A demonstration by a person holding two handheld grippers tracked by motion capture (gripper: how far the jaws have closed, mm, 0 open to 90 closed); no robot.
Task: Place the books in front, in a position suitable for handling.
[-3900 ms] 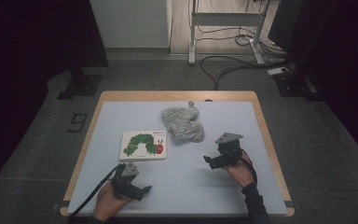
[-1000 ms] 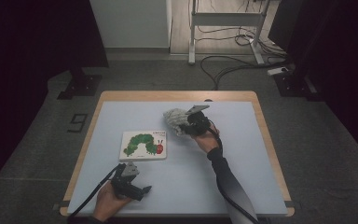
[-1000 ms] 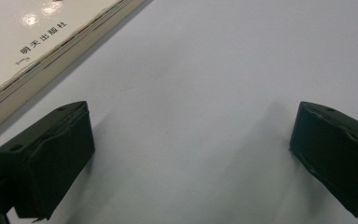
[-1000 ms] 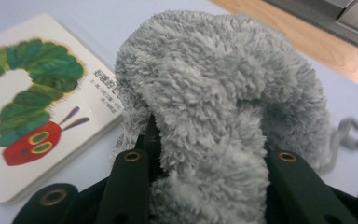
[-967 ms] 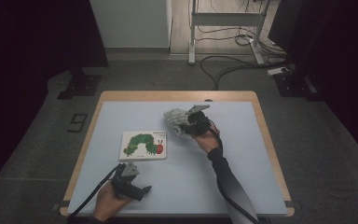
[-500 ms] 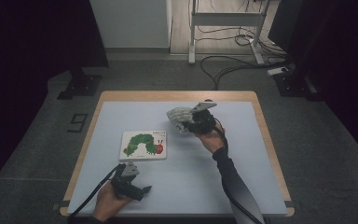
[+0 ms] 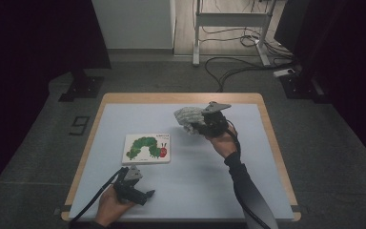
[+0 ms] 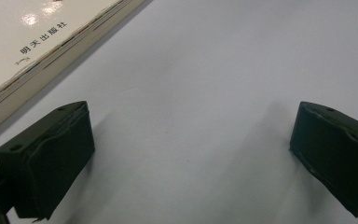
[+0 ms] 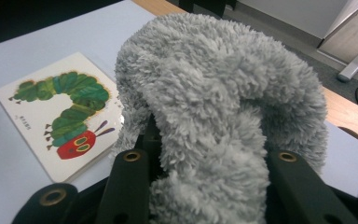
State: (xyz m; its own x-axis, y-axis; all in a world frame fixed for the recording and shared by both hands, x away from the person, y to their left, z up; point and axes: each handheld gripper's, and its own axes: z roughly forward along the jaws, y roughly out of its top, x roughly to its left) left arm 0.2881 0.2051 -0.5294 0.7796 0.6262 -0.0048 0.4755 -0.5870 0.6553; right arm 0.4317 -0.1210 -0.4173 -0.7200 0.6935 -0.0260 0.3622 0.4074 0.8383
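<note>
A fluffy grey plush cloth (image 7: 188, 117) hangs above the far middle of the table, pinched in my right gripper (image 7: 201, 125), which is shut on it. In the right gripper view the grey plush (image 9: 214, 116) bulges up between the two black jaws and hides their tips. A picture book (image 7: 147, 148) with a green caterpillar on its white cover lies flat at centre left; the book (image 9: 60, 112) lies below the plush. My left gripper (image 7: 145, 194) rests near the front edge, jaws wide open over bare table (image 8: 191, 93), with the book's corner (image 8: 37, 42) just beyond.
The table has a pale blue top (image 7: 195, 176) with a wooden rim (image 7: 181, 98). Cables (image 7: 233, 67) and a metal stand's feet (image 7: 228, 52) lie on the floor behind it. A dark stand base (image 7: 83, 86) sits at the far left.
My right gripper has lifted the grey plush off the table and carried it slightly up and right. The left gripper and the book have stayed put.
</note>
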